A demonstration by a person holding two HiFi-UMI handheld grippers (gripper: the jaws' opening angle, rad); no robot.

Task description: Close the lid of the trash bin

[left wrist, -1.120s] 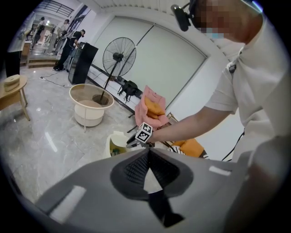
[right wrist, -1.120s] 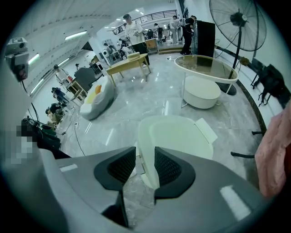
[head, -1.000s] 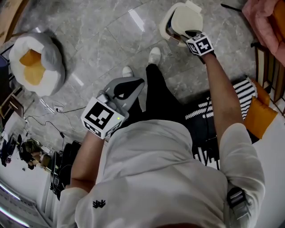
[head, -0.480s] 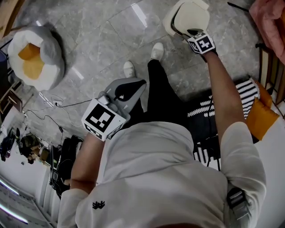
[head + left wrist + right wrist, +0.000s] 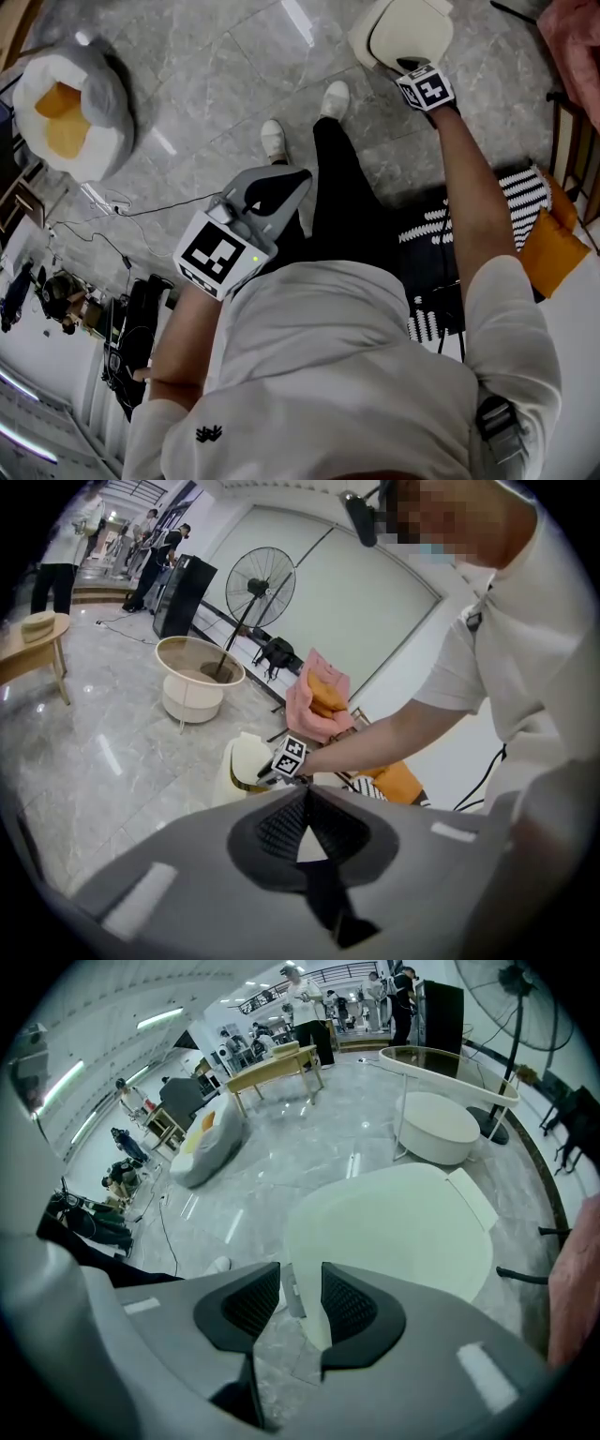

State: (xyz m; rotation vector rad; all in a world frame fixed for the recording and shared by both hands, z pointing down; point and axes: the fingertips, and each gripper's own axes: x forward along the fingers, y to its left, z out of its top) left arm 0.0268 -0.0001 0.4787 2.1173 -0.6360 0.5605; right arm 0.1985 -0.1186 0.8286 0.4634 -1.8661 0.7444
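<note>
Bin lid (image 5: 405, 33) is white & rounded. It sits on top of the trash bin (image 5: 236, 769), which stands on the grey floor (image 5: 216, 84) just past the person's white shoes (image 5: 335, 97). From above the lid looks nearly flat. In the left gripper view a dark yellow gap shows under its near rim, so it's prob. not all the way down yet.

R gripper (image 5: 409, 67) is the near one: arm stretched out, tips right at the lid's near edge. Its jaws stand a little apart, w/ the lid's rim showing in the gap; can't tell if the pads touch it. Lid lies straight ahead of & under those tips, and the hinge side looks to be the far one. So the next move is likely a small push down.

L gripper (image 5: 292, 178) is well apart from the bin, by the person's tummy, jaws pressed together, holding nothing.
</note>
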